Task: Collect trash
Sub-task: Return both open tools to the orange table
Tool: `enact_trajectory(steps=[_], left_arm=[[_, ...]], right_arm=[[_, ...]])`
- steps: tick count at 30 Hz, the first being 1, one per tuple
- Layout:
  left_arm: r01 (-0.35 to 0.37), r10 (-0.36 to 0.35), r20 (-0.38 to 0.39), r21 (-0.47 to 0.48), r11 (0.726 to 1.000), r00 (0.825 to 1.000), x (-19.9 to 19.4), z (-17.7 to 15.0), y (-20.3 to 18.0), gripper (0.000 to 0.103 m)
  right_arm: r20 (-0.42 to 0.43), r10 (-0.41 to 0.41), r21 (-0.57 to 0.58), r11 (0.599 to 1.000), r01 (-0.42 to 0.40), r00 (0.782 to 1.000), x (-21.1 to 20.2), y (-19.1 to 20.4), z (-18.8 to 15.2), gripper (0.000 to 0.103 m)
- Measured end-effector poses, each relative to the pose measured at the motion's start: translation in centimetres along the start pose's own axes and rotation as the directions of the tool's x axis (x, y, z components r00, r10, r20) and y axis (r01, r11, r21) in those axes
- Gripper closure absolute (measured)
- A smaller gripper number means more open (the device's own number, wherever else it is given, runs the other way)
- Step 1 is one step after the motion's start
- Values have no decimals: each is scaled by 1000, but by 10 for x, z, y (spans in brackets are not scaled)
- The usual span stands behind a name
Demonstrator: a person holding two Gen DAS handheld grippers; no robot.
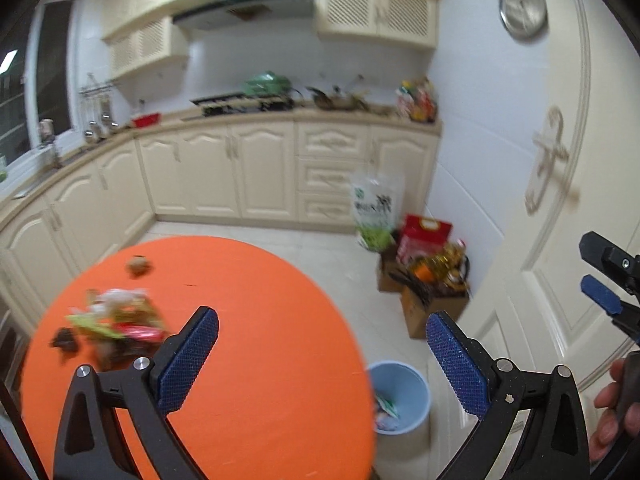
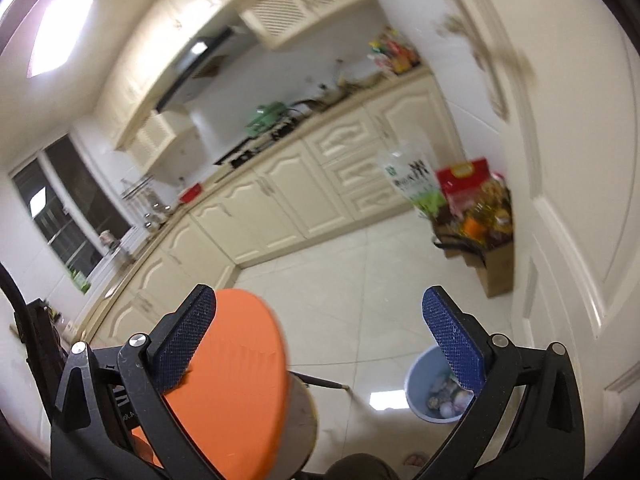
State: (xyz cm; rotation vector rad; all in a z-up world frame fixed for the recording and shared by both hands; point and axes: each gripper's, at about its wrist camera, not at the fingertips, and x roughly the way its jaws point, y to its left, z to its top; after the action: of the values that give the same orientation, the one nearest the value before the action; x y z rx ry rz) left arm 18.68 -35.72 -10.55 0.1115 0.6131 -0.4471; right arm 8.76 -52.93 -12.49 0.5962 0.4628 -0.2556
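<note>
Standing wide apart, the jaws of the left gripper (image 1: 322, 354) have nothing between them; only the orange table (image 1: 248, 320) and the floor show in the gap. The right gripper (image 2: 320, 338) is the same: its blue pads (image 2: 452, 340) are spread as far as they go, and no thing is between them.

Beyond the left gripper, on the far left part of the table, lies a pile of trash (image 1: 114, 320), wrappers and dark scraps, blurred, with one small brown piece (image 1: 139, 266) a little apart behind it. On the floor just beside the table edge stands the light blue bin (image 1: 400, 396), and some rubbish is already inside it. In the right wrist view the bin is near the right pad, below it. At the right edge of the left wrist view, the person's hand (image 1: 616, 404) grips the handle of the other tool. Cardboard boxes (image 1: 432, 304) with bottles stand by the door.

I judge that the step in hand is between two picks: both grippers are empty and high, and trash is not yet all collected. The next move calls for lowering a gripper to the pile, closing on one wrapper, and then carrying it over the bin.
</note>
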Motion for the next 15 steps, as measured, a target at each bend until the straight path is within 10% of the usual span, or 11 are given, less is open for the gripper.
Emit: enact_trajectory(steps=[15], left_arm=[[-228, 258, 136, -205, 952, 956, -196, -169, 86, 1]], right_arm=[[-7, 24, -378, 925, -24, 1000, -21, 213, -64, 0]])
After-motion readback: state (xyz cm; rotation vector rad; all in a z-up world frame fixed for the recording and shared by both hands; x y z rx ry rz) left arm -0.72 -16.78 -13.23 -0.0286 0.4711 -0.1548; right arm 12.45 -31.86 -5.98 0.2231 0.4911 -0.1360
